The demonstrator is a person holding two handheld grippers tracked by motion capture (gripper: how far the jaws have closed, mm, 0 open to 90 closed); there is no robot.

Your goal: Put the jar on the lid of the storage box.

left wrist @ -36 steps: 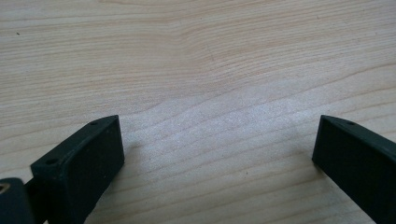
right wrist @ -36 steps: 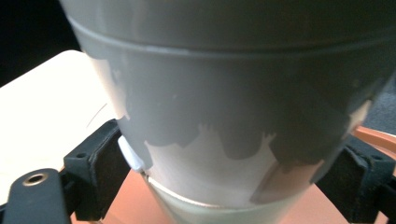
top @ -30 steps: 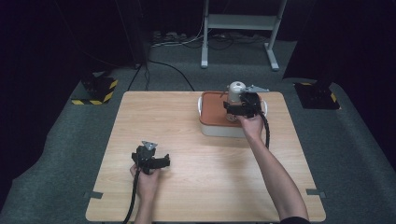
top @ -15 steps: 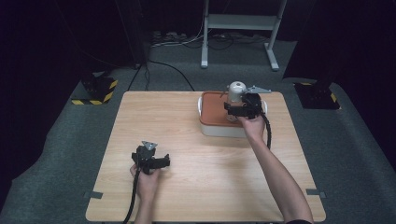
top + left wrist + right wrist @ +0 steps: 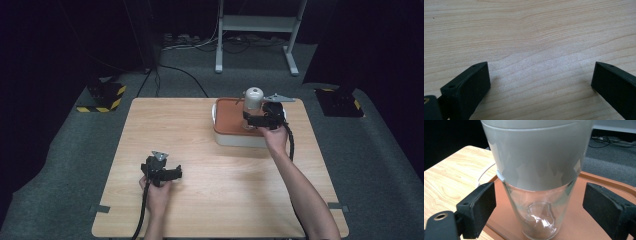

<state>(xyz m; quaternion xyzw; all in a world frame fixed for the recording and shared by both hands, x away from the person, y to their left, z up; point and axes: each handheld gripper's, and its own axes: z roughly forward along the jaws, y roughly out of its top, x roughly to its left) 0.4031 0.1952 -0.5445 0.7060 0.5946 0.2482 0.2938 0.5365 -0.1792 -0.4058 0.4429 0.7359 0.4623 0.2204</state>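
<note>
Both forearms are bare — no sleeves show. Each hand carries a black two-jaw gripper, the left gripper [image 5: 161,171] and the right gripper [image 5: 260,119], each topped by a grey three-cornered plate and trailing a black cable. The jaws are blocky matt-black slabs — small round screw holes mark their upper edges.

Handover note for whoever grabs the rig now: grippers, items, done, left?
Left hand-held gripper: open, idle over the bare wooden table.
Right hand-held gripper: open, jaws either side of the clear glass tumbler with a grey sleeve, not touching it.
Tumbler stands upright on the brown-topped white tray at the table's far right.
Done: approach and alignment.
Left: probably close on the tumbler's lower glass part, then lift.
</note>
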